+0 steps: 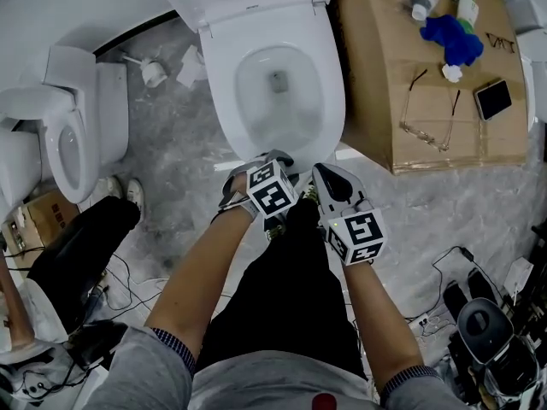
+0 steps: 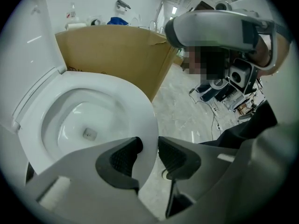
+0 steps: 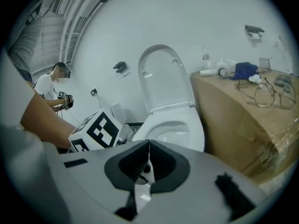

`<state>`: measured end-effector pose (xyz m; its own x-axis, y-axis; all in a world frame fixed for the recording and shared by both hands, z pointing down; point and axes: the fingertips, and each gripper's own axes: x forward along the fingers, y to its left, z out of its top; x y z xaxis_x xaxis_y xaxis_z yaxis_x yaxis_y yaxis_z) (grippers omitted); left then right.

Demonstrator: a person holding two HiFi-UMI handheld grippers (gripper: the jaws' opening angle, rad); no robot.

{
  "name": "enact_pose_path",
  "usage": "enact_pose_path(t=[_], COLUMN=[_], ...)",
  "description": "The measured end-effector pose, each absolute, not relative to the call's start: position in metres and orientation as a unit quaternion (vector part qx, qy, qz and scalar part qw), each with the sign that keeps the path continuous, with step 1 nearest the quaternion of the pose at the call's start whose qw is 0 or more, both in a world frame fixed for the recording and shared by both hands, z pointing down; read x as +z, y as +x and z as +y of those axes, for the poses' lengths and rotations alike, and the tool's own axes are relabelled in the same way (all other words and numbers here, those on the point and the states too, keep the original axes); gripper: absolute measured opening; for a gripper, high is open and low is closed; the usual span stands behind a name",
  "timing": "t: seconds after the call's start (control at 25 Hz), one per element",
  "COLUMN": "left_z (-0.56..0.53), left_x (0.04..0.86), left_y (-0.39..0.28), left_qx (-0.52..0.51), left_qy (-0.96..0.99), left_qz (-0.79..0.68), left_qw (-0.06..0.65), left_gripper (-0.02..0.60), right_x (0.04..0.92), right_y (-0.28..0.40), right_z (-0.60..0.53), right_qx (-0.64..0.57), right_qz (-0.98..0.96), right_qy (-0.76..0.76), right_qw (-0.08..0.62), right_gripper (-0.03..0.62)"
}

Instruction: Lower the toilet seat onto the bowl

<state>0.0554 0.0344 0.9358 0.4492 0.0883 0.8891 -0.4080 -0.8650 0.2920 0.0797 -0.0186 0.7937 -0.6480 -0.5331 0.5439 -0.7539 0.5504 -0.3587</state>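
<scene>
A white toilet stands ahead of me with its lid [image 3: 163, 73] upright against the wall. Its seat [image 1: 329, 101] lies low over the bowl [image 1: 278, 84]. My left gripper [image 1: 278, 156] is at the seat's front edge. In the left gripper view the white seat rim [image 2: 148, 120] runs down between the two dark pads of the left gripper [image 2: 149, 150], which close on it. My right gripper [image 1: 329, 173] hangs just right of it, off the seat. The right gripper [image 3: 148, 148] has its jaws together and empty.
A cardboard box [image 1: 376, 75] stands right of the toilet with glasses [image 1: 432, 109], a phone [image 1: 493, 99], a blue cloth [image 1: 451, 39] and bottles on it. A second toilet [image 1: 73, 135] is at the left, with a brush [image 1: 152, 73] behind. Cables and gear [image 1: 491, 331] lie on the floor.
</scene>
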Motion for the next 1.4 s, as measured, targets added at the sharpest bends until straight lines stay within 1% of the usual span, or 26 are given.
enact_pose_path(t=[0.68,1.4], left_z=[0.041,0.037], left_x=[0.995,1.008], left_y=[0.058,0.059], left_qx=[0.537,0.549], left_qy=[0.796,0.782], left_qz=[-0.099,-0.121], left_qw=[0.261,0.269], left_gripper=[0.150,0.152], right_x=[0.823,0.825], right_y=[0.090,0.106], right_z=[-0.015,-0.008], right_qx=[0.309,0.307], right_qz=[-0.848,-0.851], right_qy=[0.385,0.375], right_qw=[0.194,0.200], right_gripper=[0.015,0.015])
